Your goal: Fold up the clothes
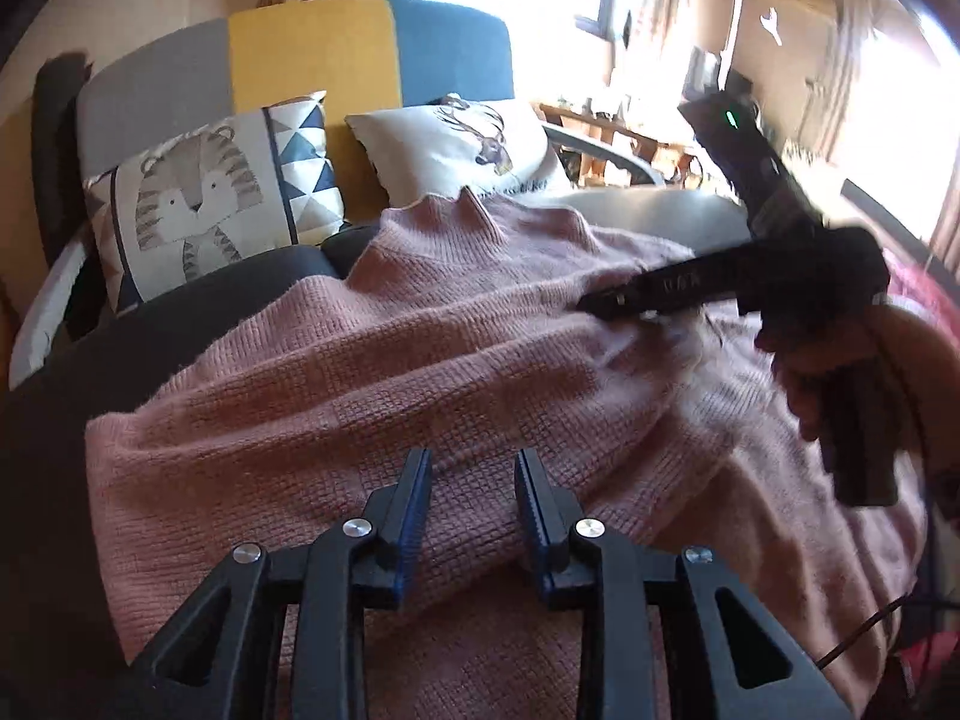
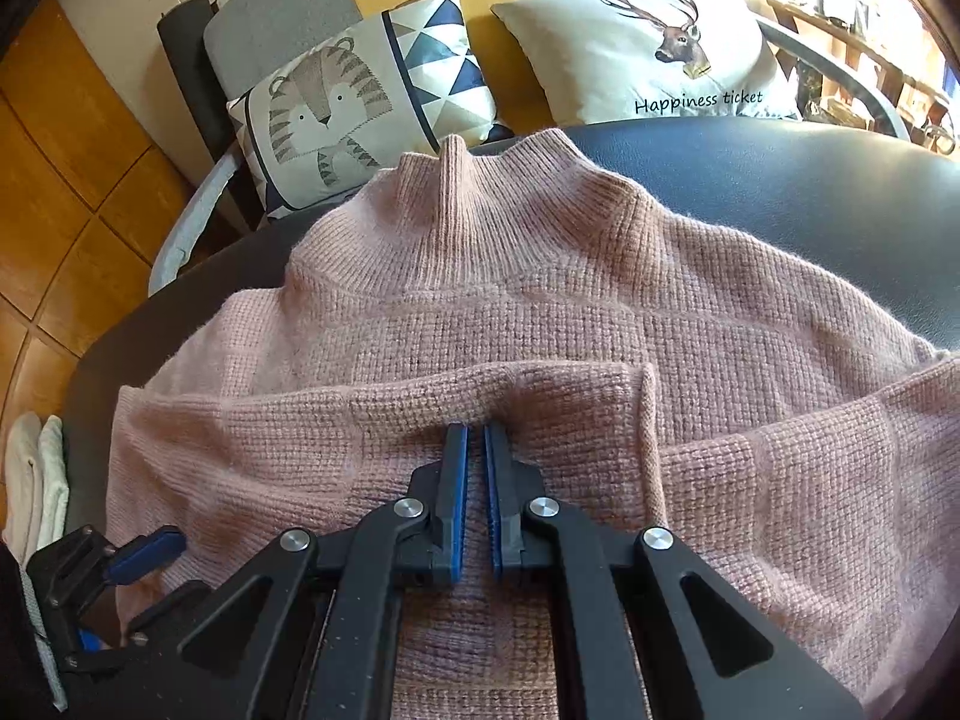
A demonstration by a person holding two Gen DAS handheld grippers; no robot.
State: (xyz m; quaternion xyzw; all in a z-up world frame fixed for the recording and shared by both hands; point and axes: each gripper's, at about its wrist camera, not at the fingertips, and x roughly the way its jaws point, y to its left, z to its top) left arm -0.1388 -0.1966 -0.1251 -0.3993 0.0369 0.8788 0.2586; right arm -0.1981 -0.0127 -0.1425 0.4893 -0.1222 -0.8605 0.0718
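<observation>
A pink knitted sweater (image 2: pixel 540 300) lies spread on a dark round surface (image 2: pixel 780 192), collar toward the cushions. One sleeve (image 2: pixel 420 414) is folded across the body. My right gripper (image 2: pixel 476 429) is shut, its tips pinching a pucker of that folded knit. In the left wrist view the right gripper (image 1: pixel 591 303), held by a hand (image 1: pixel 840 360), touches the sweater (image 1: pixel 360 372) from the right. My left gripper (image 1: pixel 474 459) hovers over the sweater's near part, jaws apart with nothing between them. The left gripper (image 2: pixel 150 573) also shows at the sweater's lower left edge.
A tiger cushion (image 2: pixel 336 102) and a deer cushion (image 2: pixel 648 54) lean on a grey, yellow and blue backrest (image 1: pixel 312 48) behind the surface. White cloth (image 2: pixel 33 480) lies at the left edge. Wooden floor (image 2: pixel 66 150) is on the left, cluttered shelves (image 1: pixel 630 132) by the bright window.
</observation>
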